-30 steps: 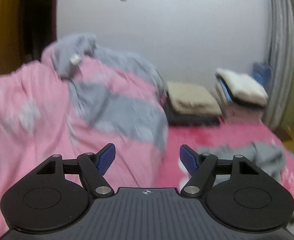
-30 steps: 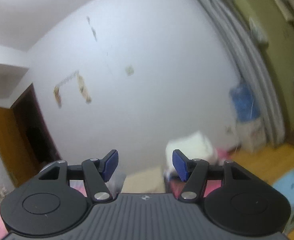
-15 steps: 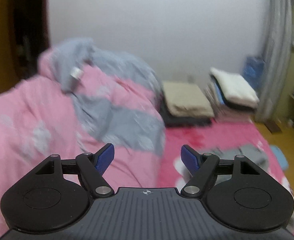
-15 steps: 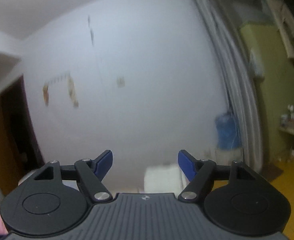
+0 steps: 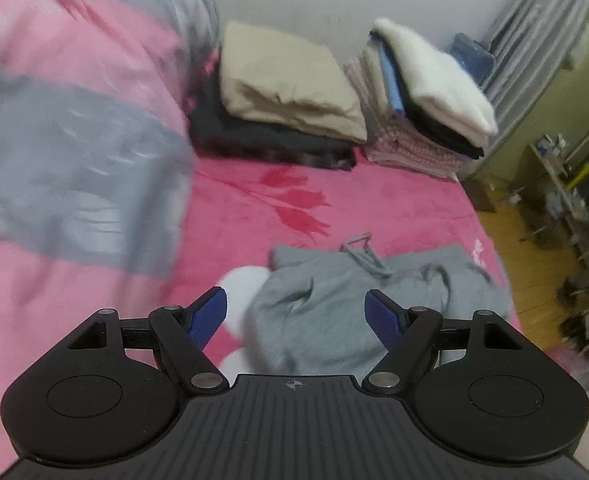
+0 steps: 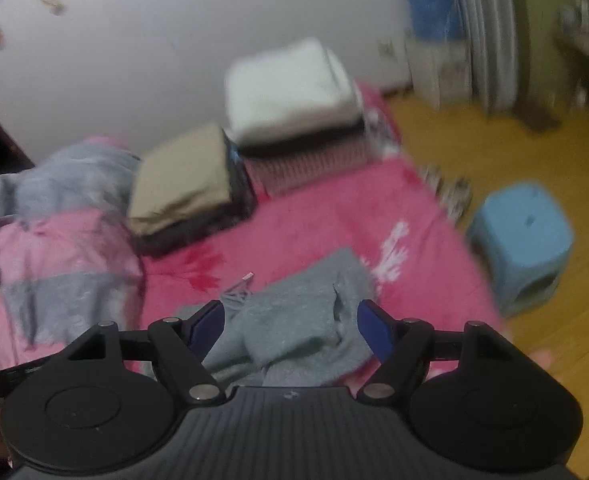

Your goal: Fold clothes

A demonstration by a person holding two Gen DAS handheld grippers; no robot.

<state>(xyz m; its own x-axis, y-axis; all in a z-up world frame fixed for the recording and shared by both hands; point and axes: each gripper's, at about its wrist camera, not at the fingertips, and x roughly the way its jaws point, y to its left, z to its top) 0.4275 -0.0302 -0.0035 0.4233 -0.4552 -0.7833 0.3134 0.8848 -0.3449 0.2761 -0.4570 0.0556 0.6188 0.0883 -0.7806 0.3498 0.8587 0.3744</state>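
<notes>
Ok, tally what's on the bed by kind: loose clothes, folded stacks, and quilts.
Crumpled grey sweatshirt: 1
Folded stacks: 2, beige-topped stack and white-topped stack
Pink and grey quilt: 1
Total: 4

A broad strip of bare pink bed [image 5: 254, 200] lay open between the crumpled grey garment [image 5: 334, 300] near the front edge and the two folded stacks against the far edge by the wall. The heaped pink-and-grey quilt [image 5: 74, 140] walled off the whole left side, reaching up to the beige-topped stack [image 5: 286, 84]. Beyond the bed's right edge the floor was open except for a blue stool [image 6: 522, 240] standing close to it.
</notes>
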